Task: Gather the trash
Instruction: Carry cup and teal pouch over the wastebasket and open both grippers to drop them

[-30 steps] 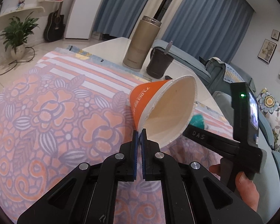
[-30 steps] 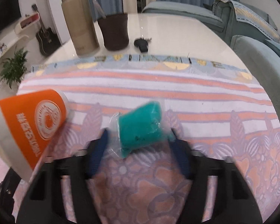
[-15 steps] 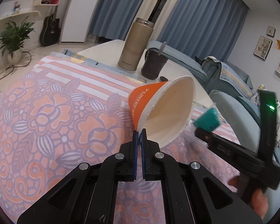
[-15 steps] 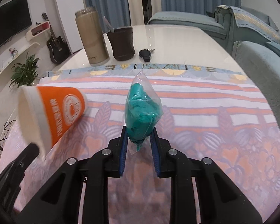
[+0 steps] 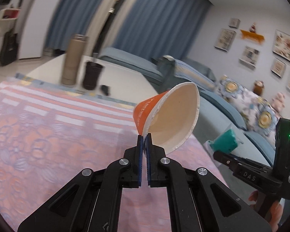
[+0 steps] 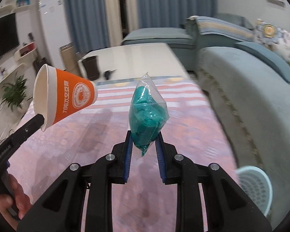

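My left gripper [image 5: 144,137] is shut on the rim of an orange and white paper cup [image 5: 170,116] and holds it tilted above the table; the cup also shows in the right wrist view [image 6: 65,98], with the left gripper [image 6: 41,122] under its rim. My right gripper [image 6: 144,135] is shut on a clear plastic bag of teal stuff [image 6: 147,114] and holds it in the air over the table's right part. The bag [image 5: 225,142] and the right gripper [image 5: 221,151] show at the right of the left wrist view.
A floral pink and orange tablecloth [image 6: 87,154] covers the table. A tan flask [image 5: 73,60], a dark cup [image 5: 92,75] and a black key fob [image 5: 105,89] stand at the far end. A light blue mesh bin [image 6: 253,189] stands low right, by the blue sofa [image 6: 251,100].
My right gripper closed on the teal bag and lifted it off the cloth. Both grippers have risen and swung right with their loads.
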